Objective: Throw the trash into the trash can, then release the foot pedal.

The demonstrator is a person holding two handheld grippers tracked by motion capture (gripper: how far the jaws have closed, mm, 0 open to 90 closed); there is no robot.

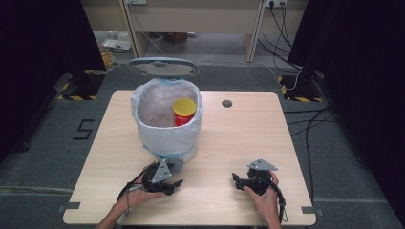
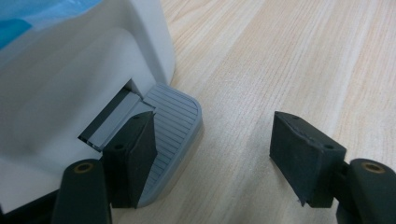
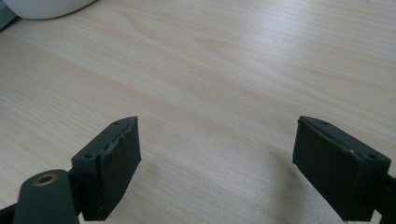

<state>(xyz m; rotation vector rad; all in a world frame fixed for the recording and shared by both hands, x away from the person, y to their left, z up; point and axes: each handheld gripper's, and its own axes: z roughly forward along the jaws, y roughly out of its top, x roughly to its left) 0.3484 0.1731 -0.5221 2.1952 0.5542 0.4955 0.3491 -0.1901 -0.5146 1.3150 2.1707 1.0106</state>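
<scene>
On the wooden surface (image 1: 229, 138) stands a white pedal bin (image 1: 167, 119) with its grey lid (image 1: 164, 67) raised and a pale plastic bag (image 1: 143, 107) lining it; inside the bin a red can with a yellow lid (image 1: 184, 110) stands upright. At the front foot of the bin is a grey ribbed pedal (image 2: 175, 126), and the left gripper (image 1: 165, 183) is just in front of it, on the near left part of the surface. From the left gripper view its jaws are wide open: one jaw is over the near edge of the pedal, beside the slot where the pedal enters the white body, and the other jaw is over bare wood, well apart from the pedal. Whether the first jaw touches the pedal I cannot tell. The right gripper (image 1: 243, 181) is held at the near right part of the surface, apart from the bin, and its jaws are also wide open with only wood between them. Each gripper is held by one hand of the person, the left hand (image 1: 138, 195) and the right hand (image 1: 265, 198).
</scene>
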